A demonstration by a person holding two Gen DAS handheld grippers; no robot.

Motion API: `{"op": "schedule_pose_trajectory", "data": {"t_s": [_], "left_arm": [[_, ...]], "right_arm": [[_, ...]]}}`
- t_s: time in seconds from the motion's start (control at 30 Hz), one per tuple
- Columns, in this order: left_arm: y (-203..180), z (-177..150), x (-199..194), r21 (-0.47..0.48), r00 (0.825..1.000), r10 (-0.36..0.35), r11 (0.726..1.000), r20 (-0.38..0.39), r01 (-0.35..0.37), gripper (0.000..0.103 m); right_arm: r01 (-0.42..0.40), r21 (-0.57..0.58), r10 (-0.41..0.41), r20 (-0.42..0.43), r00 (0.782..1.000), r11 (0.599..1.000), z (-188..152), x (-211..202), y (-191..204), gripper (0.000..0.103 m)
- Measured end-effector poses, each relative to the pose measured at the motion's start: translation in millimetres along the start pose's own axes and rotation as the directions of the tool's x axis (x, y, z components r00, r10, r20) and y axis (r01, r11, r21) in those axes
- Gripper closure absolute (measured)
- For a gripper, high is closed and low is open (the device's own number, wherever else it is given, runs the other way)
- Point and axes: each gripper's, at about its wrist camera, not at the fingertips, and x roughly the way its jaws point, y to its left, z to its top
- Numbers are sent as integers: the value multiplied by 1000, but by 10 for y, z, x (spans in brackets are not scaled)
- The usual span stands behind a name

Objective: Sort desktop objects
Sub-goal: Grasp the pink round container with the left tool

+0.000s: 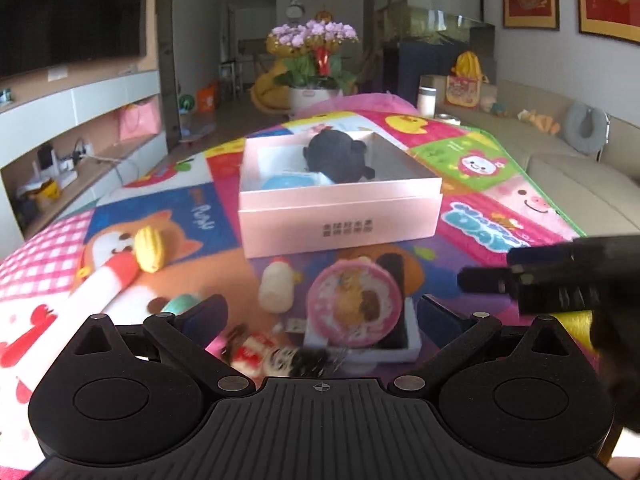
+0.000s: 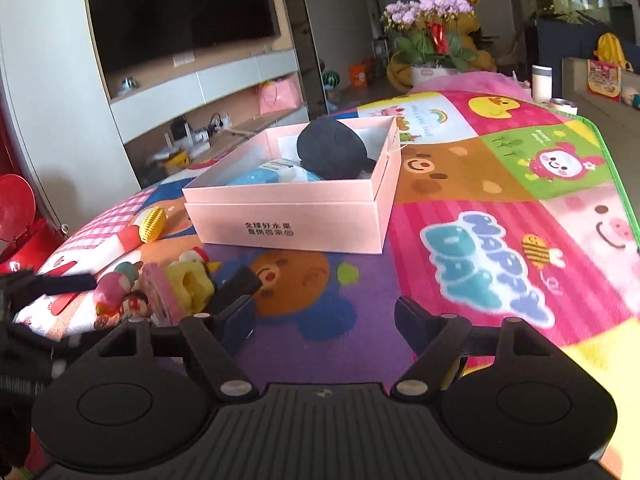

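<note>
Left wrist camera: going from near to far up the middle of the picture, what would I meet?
Left gripper → round pink dish → pink box → black plush toy inside the box → potted purple flowers.

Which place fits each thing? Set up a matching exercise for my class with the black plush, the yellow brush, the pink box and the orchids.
Things:
1. black plush
2. yellow brush
3. pink box
4. orchids

Places:
A. on the mat, left of the box
B. beyond the mat's far end
C. inside the box
D. in the middle of the mat

Pairs: 1-C, 2-A, 3-D, 4-B
</note>
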Motion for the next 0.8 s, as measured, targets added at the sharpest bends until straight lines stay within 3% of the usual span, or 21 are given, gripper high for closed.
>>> {"op": "schedule_pose_trajectory", "data": {"t_s": [0.03, 0.07, 0.1, 0.23, 0.33, 0.43, 0.63, 0.8], "left_arm": [[-30, 3, 23, 0, 1000, -1, 1000, -4, 1, 9], [-59, 8, 54, 2, 1000, 0, 1000, -13, 0, 26], [-86, 7, 94, 4, 1000, -7, 1000, -29, 7, 32], [-131, -20, 156, 8, 999, 11, 1000, -44, -11, 33], [-139, -6, 171, 8, 999, 8, 1000, -32, -7, 42], [-140, 28, 108, 19, 1000, 17, 1000, -16, -17, 42], [-183, -97, -372, 153, 999, 36, 988, -3, -35, 42], [-64, -391, -648, 118, 997, 53, 992, -54, -47, 42]], "right_arm": [[-4, -8, 4, 16, 1000, 1000, -42, -16, 10, 24], [-4, -23, 5, 32, 999, 1000, -85, -32, 35, 23], [2, -38, 0, 44, 999, 999, -129, -30, 69, 22], [-17, -40, 20, 76, 997, 999, -153, -60, 59, 18], [-39, 28, 37, 65, 997, 999, -133, -34, -50, 16], [-49, 92, 44, 57, 997, 995, -124, -7, -143, 16], [-52, 125, 45, 55, 997, 991, -141, 12, -184, 12], [-45, 127, 40, 44, 998, 991, -140, 39, -180, 12]]}}
